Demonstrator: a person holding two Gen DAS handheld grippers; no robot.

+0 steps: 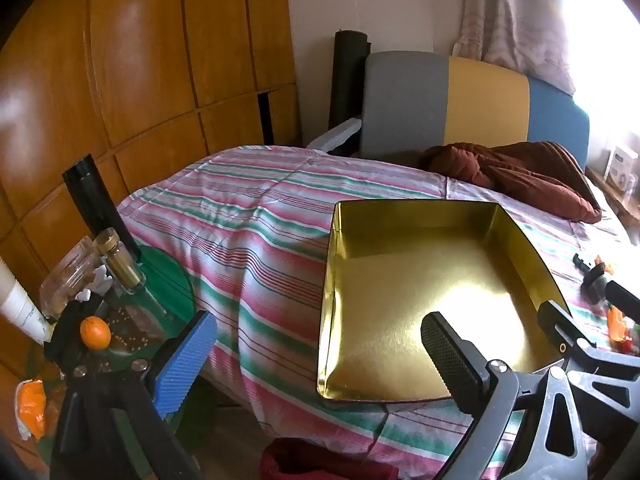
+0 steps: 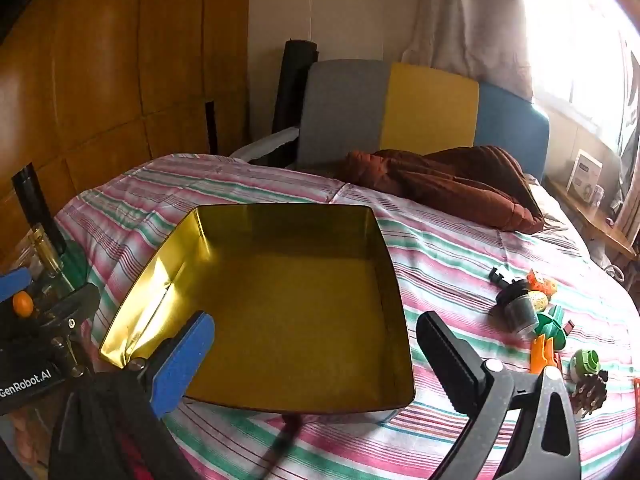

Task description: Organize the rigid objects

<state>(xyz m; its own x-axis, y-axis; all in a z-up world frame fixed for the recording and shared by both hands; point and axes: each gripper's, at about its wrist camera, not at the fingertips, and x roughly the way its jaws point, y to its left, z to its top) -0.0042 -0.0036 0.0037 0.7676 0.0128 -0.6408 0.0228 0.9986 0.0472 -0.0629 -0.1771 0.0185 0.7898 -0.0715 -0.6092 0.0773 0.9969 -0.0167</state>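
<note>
A shallow gold tin tray (image 1: 400, 276) (image 2: 300, 280) lies empty on the striped bedspread (image 1: 260, 240) (image 2: 460, 256). A cluster of small rigid items (image 2: 532, 312) lies on the bed to the tray's right: a black cylinder (image 2: 516, 308), a speckled egg (image 2: 538, 300), orange and green plastic pieces, and a brown spiky piece (image 2: 592, 392). Some of them show at the right edge (image 1: 596, 280) of the left wrist view. My left gripper (image 1: 320, 360) is open above the tray's near left corner, holding nothing. My right gripper (image 2: 316, 360) hovers open over the tray's near edge, also holding nothing.
A green glass side table (image 1: 168, 280) at the bed's left carries a jar, a gold-capped bottle (image 1: 120, 264) and an orange fruit (image 1: 95, 332). A brown quilted cover (image 2: 440, 188) lies crumpled by the headboard (image 2: 432, 108). Wooden wardrobe doors stand on the left, a bright window on the right.
</note>
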